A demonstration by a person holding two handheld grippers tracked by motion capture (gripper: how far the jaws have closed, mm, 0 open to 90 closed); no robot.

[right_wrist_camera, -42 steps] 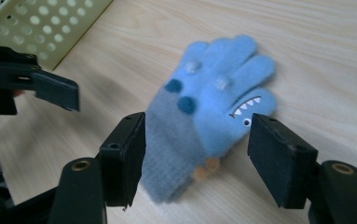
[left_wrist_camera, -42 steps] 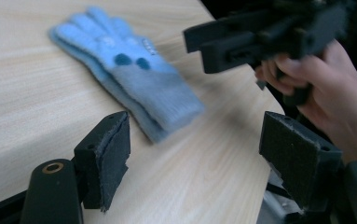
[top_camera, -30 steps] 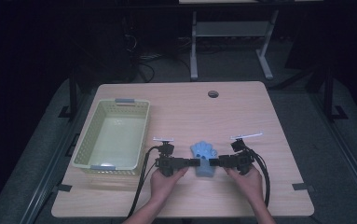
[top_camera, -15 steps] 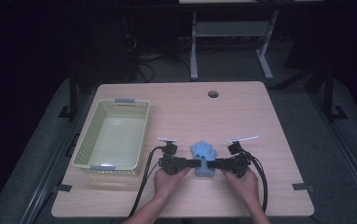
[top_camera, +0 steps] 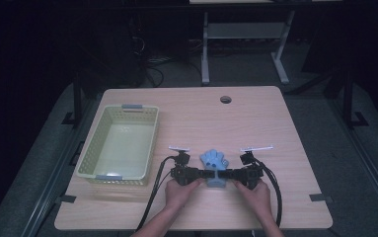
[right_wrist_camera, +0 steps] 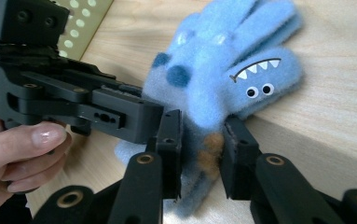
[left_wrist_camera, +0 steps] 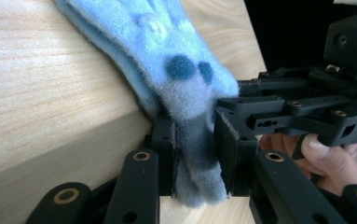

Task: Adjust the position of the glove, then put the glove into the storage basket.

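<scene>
A pale yellow-green basket [top_camera: 119, 148] is sitting on the left part of the wooden table [top_camera: 255, 118], its long side running away from the person's edge, with a grey handle at each short end. Its perforated wall [right_wrist_camera: 80, 21] is showing at the top left of the right gripper view. A round cable hole [top_camera: 225, 99] is lying near the table's far edge. Beyond the table, a white desk frame [top_camera: 245, 44] is standing on the dark floor, and cables are trailing beside it.

Blue glove [top_camera: 215, 163] slightly nearer the person.
</scene>
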